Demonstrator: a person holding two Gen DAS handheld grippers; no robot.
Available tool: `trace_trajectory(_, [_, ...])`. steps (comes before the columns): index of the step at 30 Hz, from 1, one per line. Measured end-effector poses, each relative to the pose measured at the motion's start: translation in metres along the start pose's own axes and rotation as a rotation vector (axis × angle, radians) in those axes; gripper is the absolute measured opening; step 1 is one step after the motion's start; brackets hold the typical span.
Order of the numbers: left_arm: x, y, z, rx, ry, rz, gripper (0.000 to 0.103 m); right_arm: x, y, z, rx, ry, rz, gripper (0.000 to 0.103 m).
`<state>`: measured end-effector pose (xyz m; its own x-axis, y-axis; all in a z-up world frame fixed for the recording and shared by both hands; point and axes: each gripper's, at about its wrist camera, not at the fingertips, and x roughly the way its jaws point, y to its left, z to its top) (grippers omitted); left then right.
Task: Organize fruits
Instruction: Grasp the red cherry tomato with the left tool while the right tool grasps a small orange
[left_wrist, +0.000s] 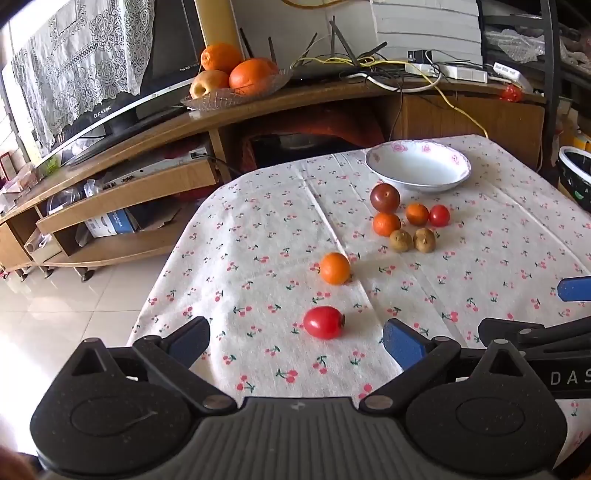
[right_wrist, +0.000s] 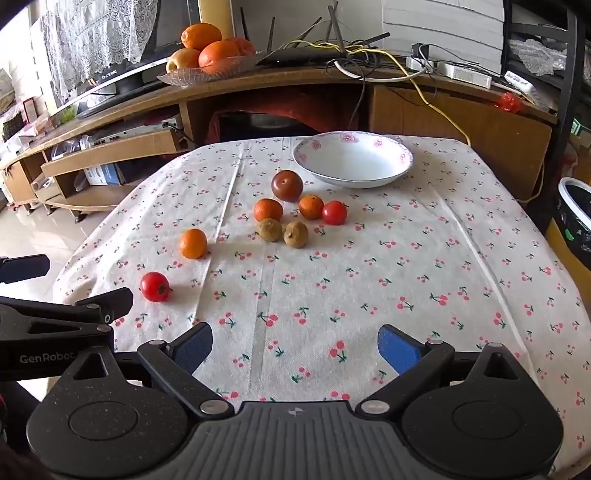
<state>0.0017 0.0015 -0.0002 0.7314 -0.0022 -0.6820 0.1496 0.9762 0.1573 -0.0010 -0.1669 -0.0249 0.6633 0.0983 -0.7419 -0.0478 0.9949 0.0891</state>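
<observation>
Both tools hang low over the near edge of the table, side by side; the left gripper (left_wrist: 295, 343) has its blue pads spread wide with nothing between them, and the right gripper (right_wrist: 295, 349) is just as wide apart and empty. The white bowl (right_wrist: 400, 168) sits at the far side of the cherry-print tablecloth (right_wrist: 406, 277), bare inside, presumably waiting as the place the fruit goes. A cluster lies just near of the bowl: a dark plum (right_wrist: 287, 185), two small oranges (right_wrist: 268, 209) and (right_wrist: 311, 206), a red tomato (right_wrist: 334, 212), and two brownish fruits (right_wrist: 270, 229) and (right_wrist: 295, 234); off to the left, apart from the rest, lie a lone orange (left_wrist: 334, 268) and, nearer still, a stray tomato (left_wrist: 324, 322). That tomato lies almost straight ahead of the left tool, so I'd guess it goes first; nothing looks gathered yet.
</observation>
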Motion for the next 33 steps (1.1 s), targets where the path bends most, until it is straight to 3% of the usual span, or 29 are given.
trace_trajectory(9, [0.019, 0.02, -0.004, -0.031, 0.019, 0.009, 0.103, 0.031, 0.02, 0.017, -0.094, 0.043, 0.089, 0.085])
trace_trajectory(16, [0.043, 0.032, 0.0, -0.064, 0.056, -0.04, 0.098, 0.05, 0.023, 0.031, -0.148, 0.07, 0.121, 0.082])
trace_trajectory(23, [0.059, 0.023, 0.005, -0.057, 0.118, -0.078, 0.093, 0.064, 0.012, 0.034, -0.13, 0.102, 0.119, 0.081])
trace_trajectory(28, [0.067, 0.019, 0.007, -0.037, 0.116, -0.08, 0.087, 0.072, 0.009, 0.036, -0.148, 0.104, 0.089, 0.078])
trace_trajectory(33, [0.072, 0.013, 0.006, -0.03, 0.11, -0.128, 0.08, 0.078, 0.0, 0.044, -0.094, 0.115, 0.094, 0.077])
